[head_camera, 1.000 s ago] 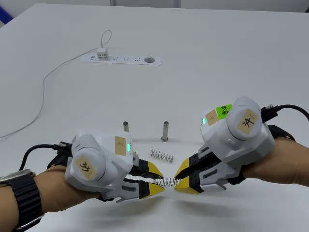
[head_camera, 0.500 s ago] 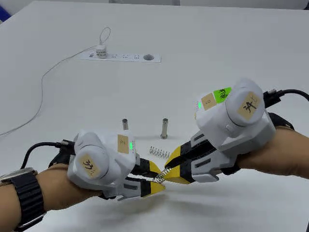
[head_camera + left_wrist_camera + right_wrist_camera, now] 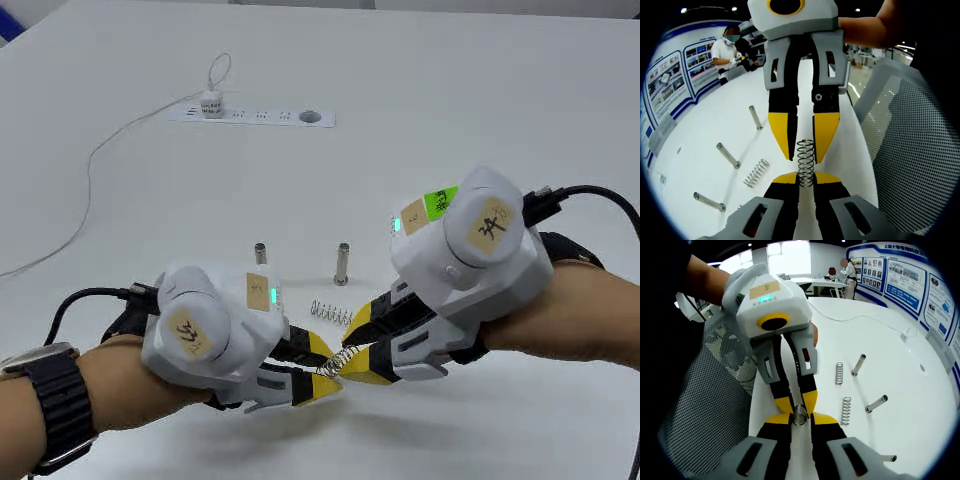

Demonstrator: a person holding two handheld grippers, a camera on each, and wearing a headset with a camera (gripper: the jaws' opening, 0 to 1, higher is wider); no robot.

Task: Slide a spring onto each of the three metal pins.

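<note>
Tip to tip: left gripper and right gripper, jaws of each nearly closed, pinching opposite ends of one spring; ends buried between jaws. Beyond that spring: two loose springs lying flat, three pins upright, one largely cut off in right gripper view.
</note>
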